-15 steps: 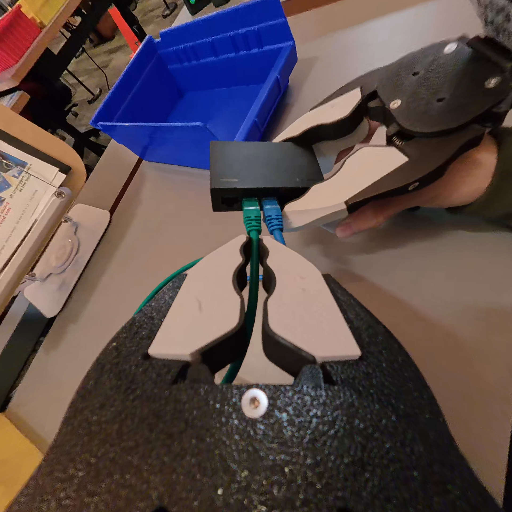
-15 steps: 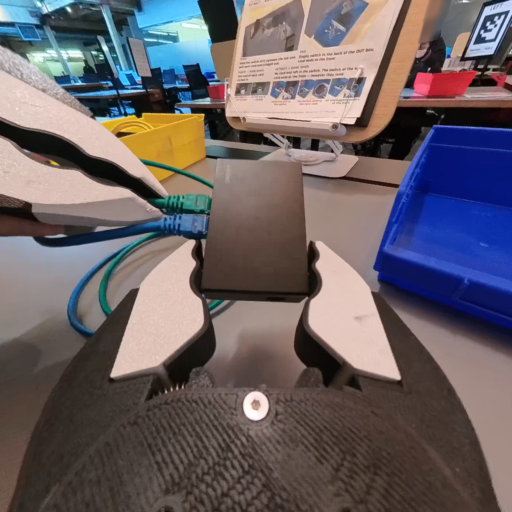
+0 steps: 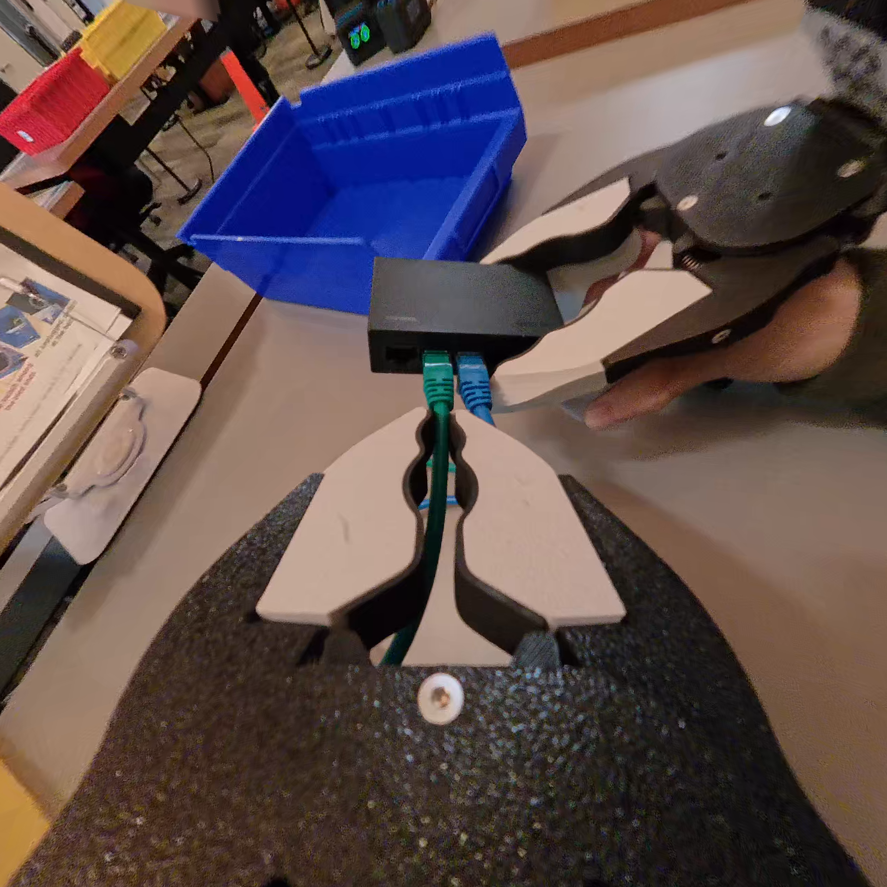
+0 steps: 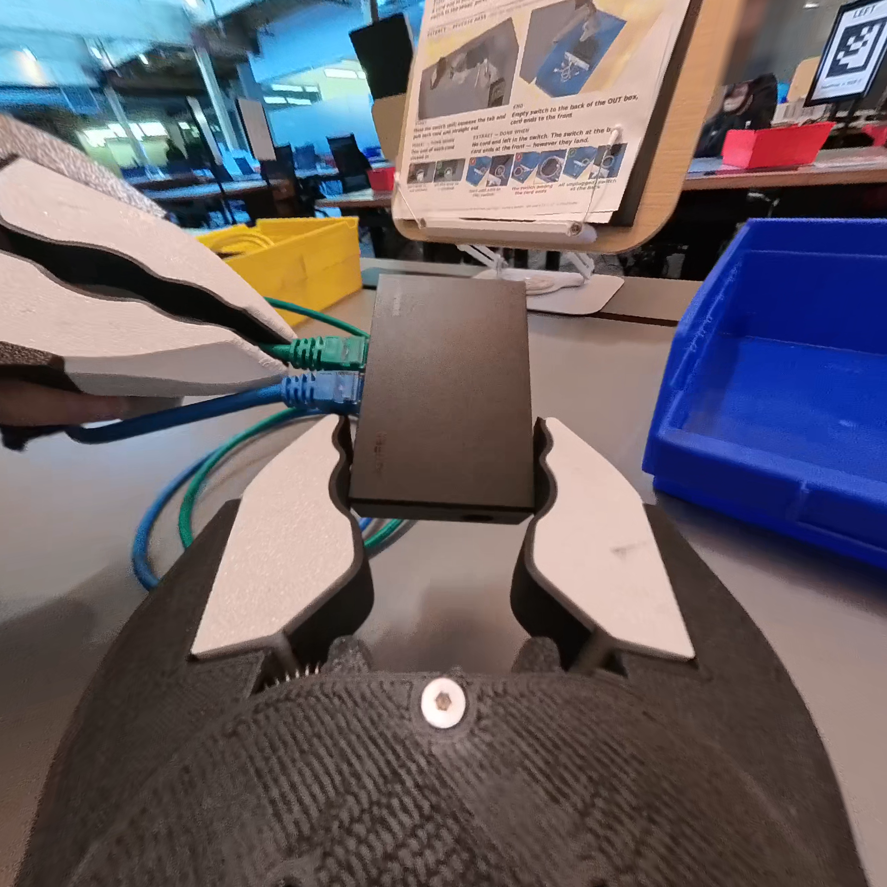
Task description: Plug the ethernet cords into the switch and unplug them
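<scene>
1. Beyond our right tongs (image 4: 441, 461) and to their right sits a deep blue plastic bin (image 4: 768, 432) on the grey table (image 3: 672, 552); a yellow plastic bin (image 4: 307, 259) lies far left, and a stand with a printed instruction sheet (image 4: 523, 125) rises straight ahead.
2. Against half a second ago, little differs: both tongs keep their grips and both plugs stay seated.
3. Our right tongs are partly closed on the near end of the flat black rectangular switch (image 4: 446, 398), whose long axis runs straight away from them, ports facing left.
4. Our left tongs (image 3: 440, 422) are nearly closed around the green ethernet cord (image 3: 434, 528), just behind its plug; the blue ethernet cord (image 3: 473, 384) is plugged in just right of it.
</scene>
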{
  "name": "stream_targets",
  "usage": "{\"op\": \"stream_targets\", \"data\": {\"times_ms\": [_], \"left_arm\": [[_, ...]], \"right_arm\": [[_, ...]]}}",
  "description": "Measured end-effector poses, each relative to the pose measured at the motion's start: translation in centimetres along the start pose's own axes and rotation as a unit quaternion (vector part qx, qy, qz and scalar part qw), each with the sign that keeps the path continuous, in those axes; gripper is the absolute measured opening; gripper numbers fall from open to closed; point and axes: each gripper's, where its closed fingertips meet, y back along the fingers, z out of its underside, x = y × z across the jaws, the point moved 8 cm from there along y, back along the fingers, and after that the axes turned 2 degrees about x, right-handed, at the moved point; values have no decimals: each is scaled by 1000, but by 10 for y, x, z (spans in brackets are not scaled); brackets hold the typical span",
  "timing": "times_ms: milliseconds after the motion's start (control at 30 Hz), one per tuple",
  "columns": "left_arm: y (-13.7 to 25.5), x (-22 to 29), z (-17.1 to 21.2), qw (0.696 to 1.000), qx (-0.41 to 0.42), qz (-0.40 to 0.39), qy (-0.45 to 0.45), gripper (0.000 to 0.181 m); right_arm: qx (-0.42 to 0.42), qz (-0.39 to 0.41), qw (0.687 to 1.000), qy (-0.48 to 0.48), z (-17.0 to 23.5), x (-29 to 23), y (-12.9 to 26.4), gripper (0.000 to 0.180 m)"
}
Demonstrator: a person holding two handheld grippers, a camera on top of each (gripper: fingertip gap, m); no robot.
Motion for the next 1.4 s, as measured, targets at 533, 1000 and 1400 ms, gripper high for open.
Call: {"op": "stream_targets", "data": {"times_ms": [533, 1000, 1400], "left_arm": [[150, -242, 176, 887, -122, -245, 371, 34], [95, -314, 266, 830, -81, -95, 543, 31], [151, -316, 186, 865, 44, -103, 489, 7]], "right_arm": [[-8, 15, 1000, 10, 0, 9, 6, 73], [-16, -6, 999, 48, 1, 0, 5, 73], [15, -19, 1000, 1, -2, 9, 11, 73]]}}
